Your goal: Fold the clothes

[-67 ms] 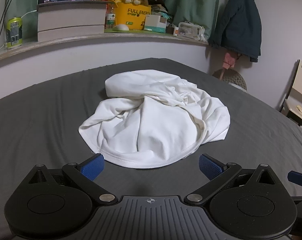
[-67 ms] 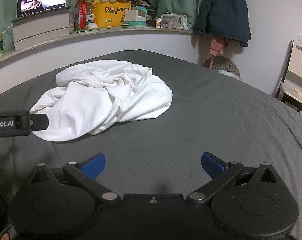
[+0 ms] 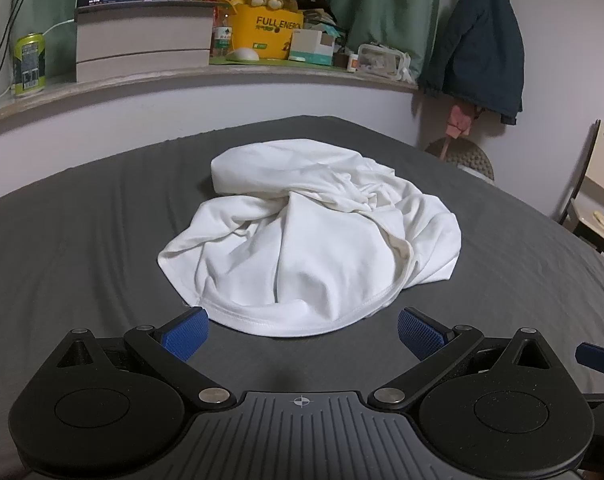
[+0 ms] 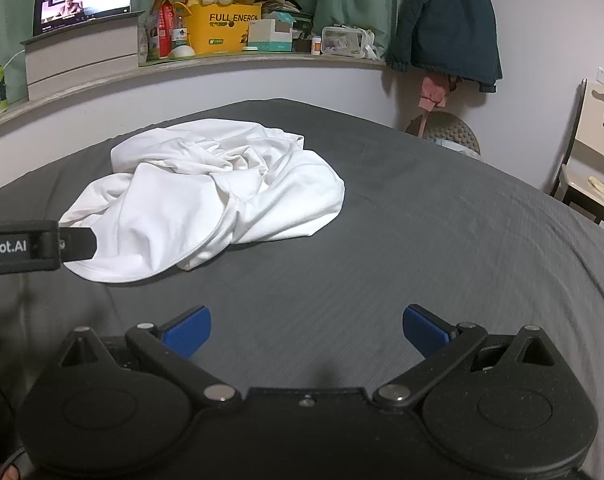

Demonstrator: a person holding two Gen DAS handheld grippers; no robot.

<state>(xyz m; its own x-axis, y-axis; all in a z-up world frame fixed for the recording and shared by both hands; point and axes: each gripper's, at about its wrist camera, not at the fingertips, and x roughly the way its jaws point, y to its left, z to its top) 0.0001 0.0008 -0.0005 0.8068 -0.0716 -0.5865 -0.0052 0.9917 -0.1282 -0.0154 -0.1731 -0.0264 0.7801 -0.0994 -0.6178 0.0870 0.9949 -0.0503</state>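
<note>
Both jaws short of shirt

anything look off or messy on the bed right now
Only the white garment: it lies crumpled in a heap near the middle of the dark grey bed, bunched and twisted rather than spread flat, hem curled toward the camera. Nothing looks spilled or damaged.

Yellow box reads "FULL ENERGY"; left gripper "Robot.AI".
</note>
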